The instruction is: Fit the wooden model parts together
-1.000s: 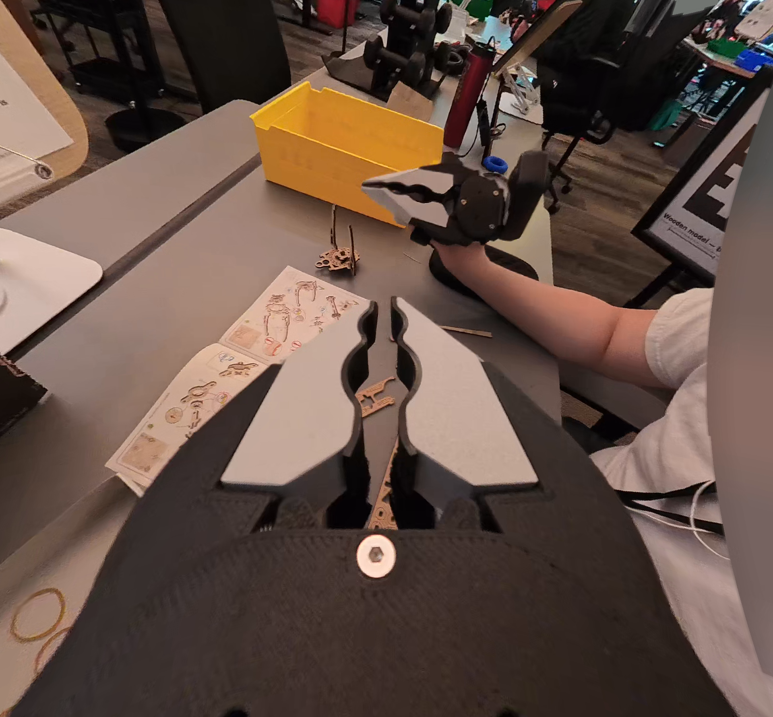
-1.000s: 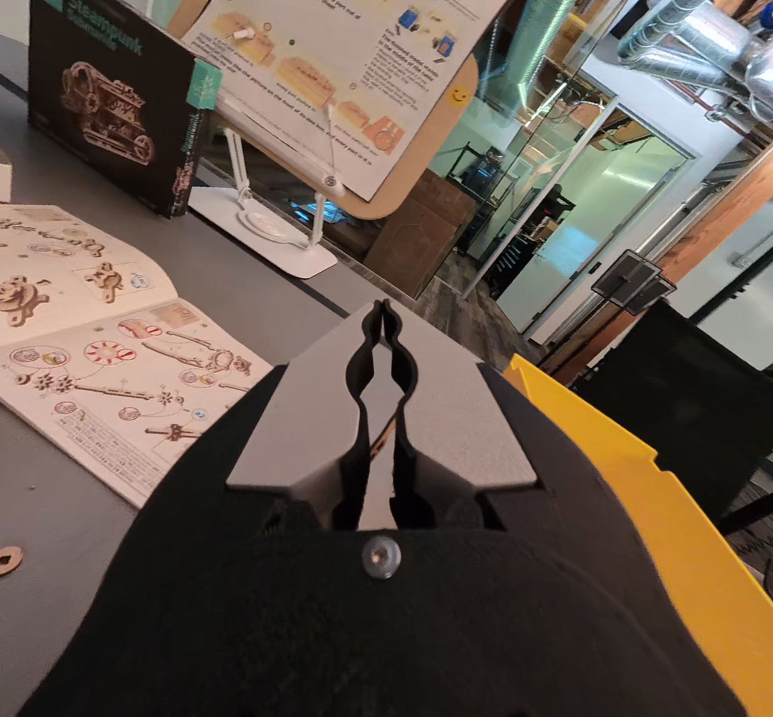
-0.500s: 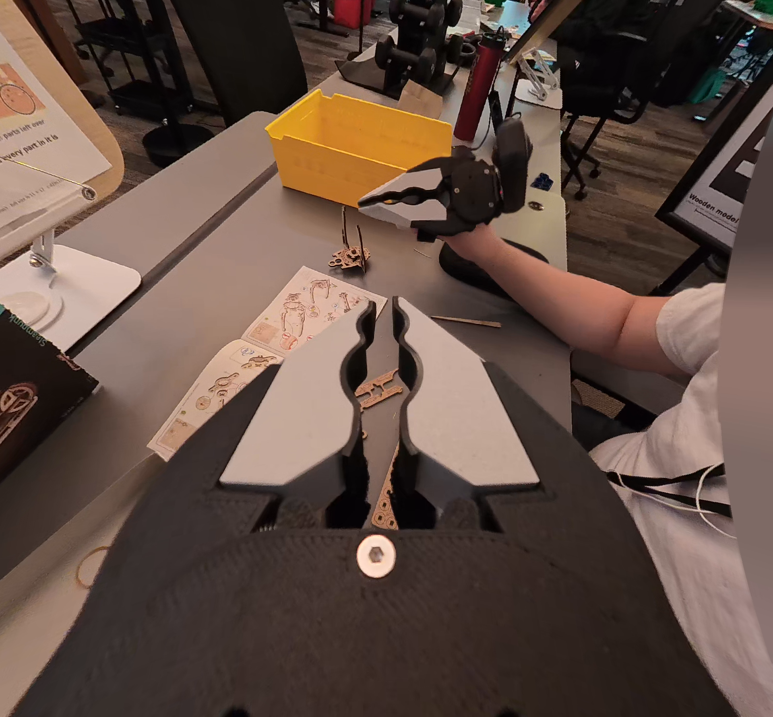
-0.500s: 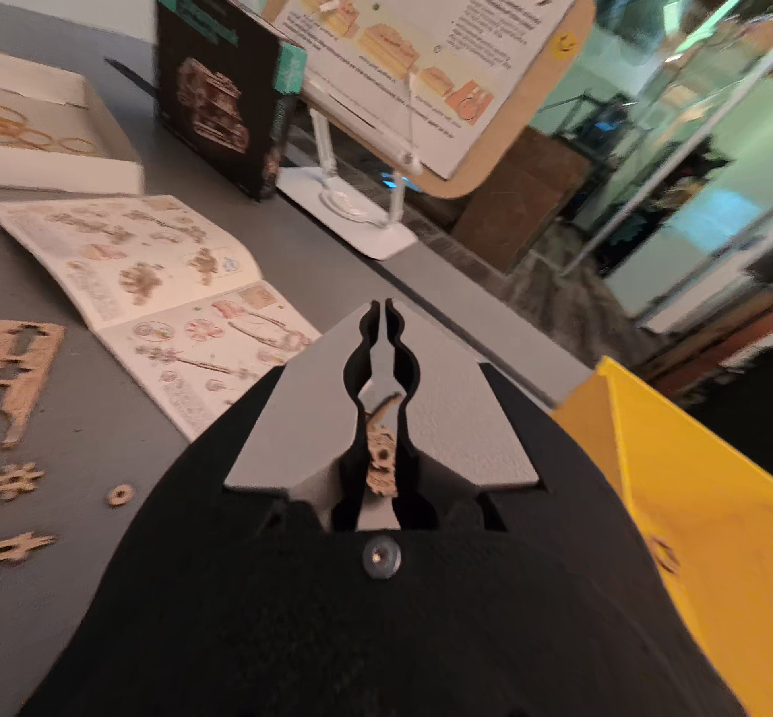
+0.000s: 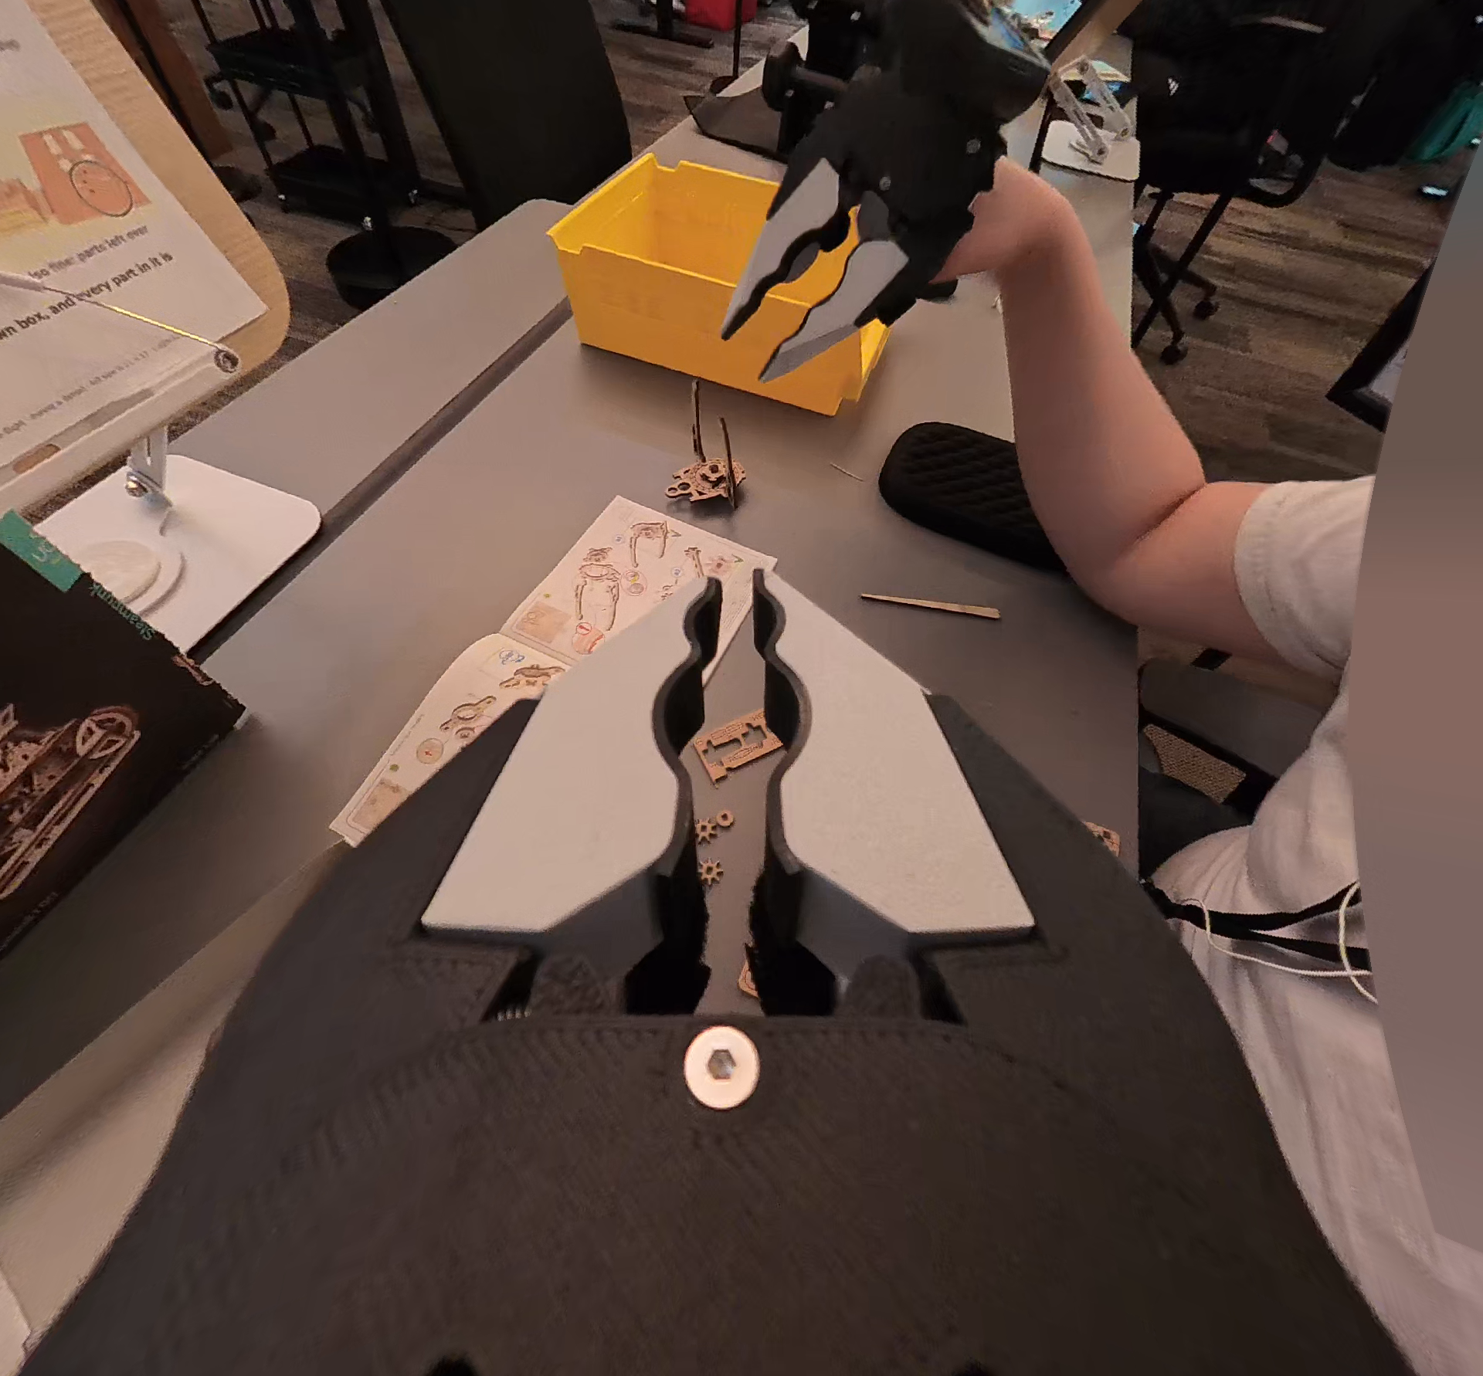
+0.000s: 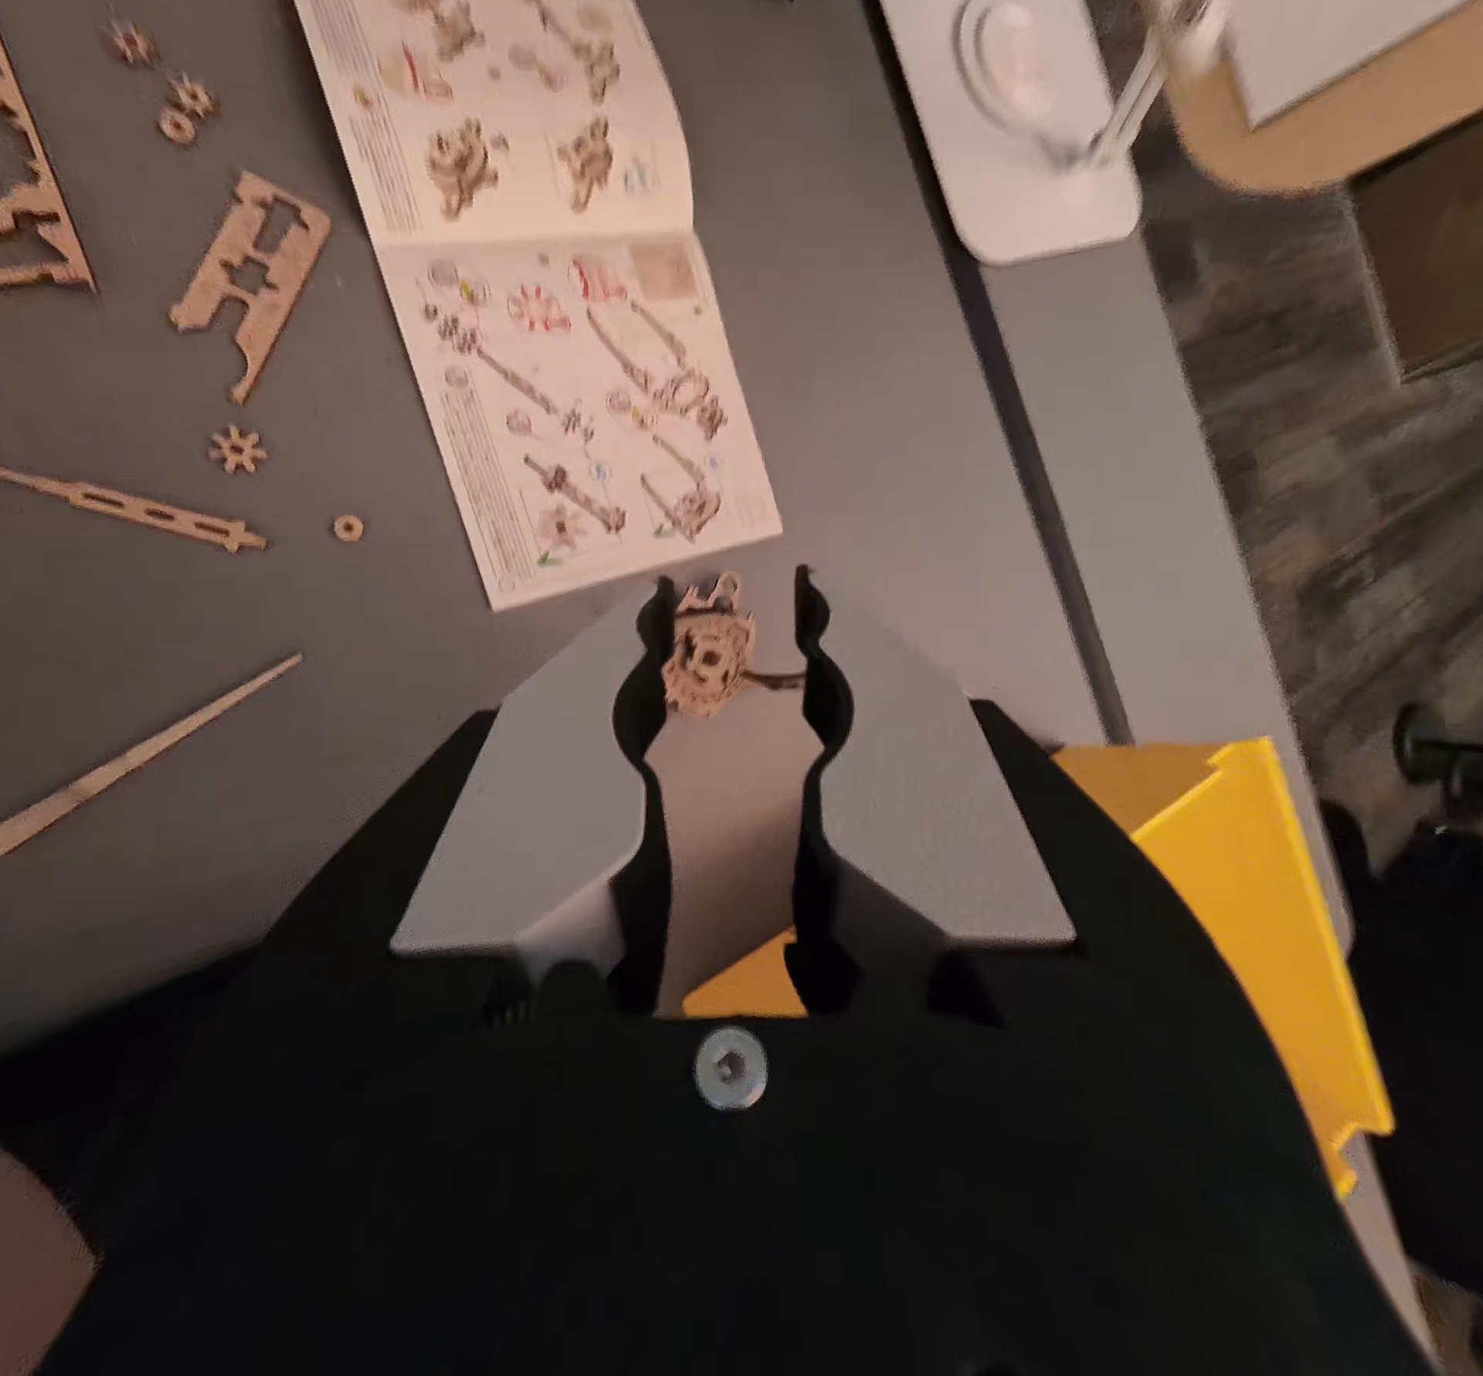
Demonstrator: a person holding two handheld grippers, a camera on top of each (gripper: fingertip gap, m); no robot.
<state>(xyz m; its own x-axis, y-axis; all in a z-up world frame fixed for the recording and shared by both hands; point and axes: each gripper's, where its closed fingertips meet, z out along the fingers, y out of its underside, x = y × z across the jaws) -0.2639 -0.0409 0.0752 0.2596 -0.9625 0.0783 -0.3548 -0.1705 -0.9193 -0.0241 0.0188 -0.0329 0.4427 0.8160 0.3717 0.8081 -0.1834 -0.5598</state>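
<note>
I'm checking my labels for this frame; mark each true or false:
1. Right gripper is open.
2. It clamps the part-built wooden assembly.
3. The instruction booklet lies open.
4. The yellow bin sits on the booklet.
1. True: the right gripper has its jaws spread.
2. False: the part-built wooden assembly stands free on the table, below the gripper.
3. True: the instruction booklet lies open.
4. False: the yellow bin stands on bare table beyond it.

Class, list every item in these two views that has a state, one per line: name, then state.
Left gripper: nearly shut, holding nothing.
Right gripper: open, empty, pointing down at the table.
Small part-built wooden assembly: standing on the grey table, ungripped.
Yellow plastic bin: open-topped, upright.
Paper instruction booklet: open, flat.
Flat slotted wooden plate: loose, lying flat.
</note>
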